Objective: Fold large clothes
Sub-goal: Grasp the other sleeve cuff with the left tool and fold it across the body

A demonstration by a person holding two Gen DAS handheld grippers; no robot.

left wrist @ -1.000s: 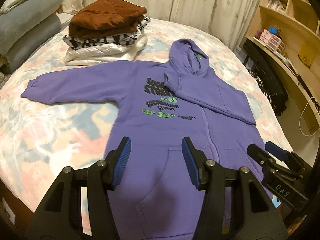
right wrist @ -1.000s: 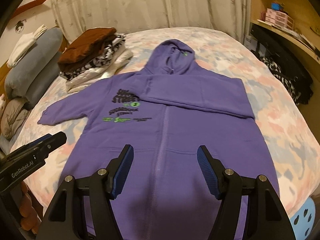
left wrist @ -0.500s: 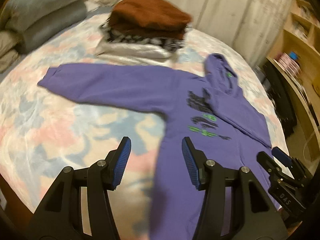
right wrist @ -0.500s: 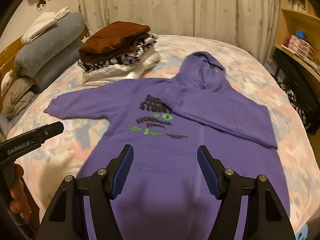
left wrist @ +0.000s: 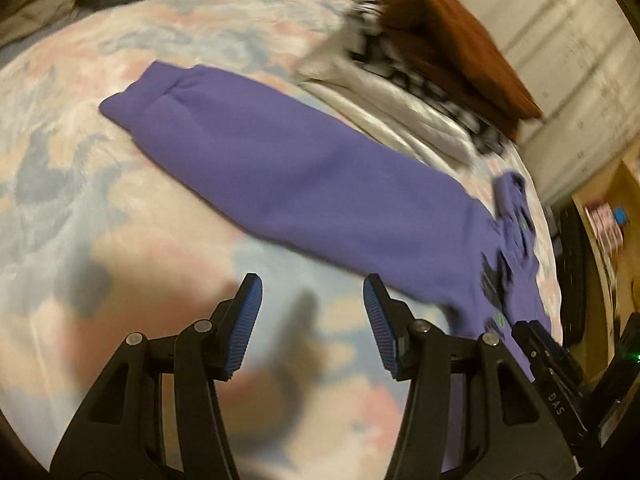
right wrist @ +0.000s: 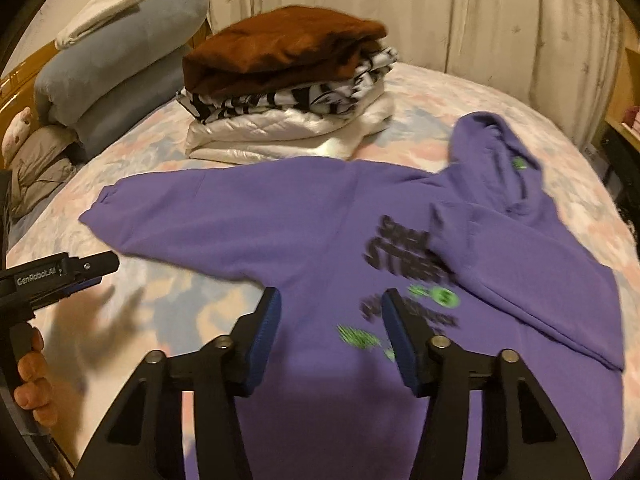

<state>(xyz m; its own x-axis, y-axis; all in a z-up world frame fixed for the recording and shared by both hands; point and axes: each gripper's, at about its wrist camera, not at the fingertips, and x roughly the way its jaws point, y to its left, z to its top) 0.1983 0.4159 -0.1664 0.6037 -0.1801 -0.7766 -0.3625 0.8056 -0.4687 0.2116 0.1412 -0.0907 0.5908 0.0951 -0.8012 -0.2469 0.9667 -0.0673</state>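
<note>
Purple hoodie [right wrist: 320, 232] spread flat on the bed [right wrist: 480, 92], both grippers tilted down over it with nothing held.

The left gripper [left wrist: 312, 320] angles down above bare floral bedding at lower centre of its view, fingers spread and empty; the hoodie's outstretched sleeve [left wrist: 280, 168] lies just beyond them. In the right view it shows at the left edge, marked "GenRobot.AI", in a hand [right wrist: 34, 376]. The right gripper [right wrist: 330, 330] tilts down over the hoodie's chest, its fingers apart and empty, having just been closing. The blurred chest print reads partly "STREET". A folded clothes stack [right wrist: 288, 92] sits at upper centre.
</note>
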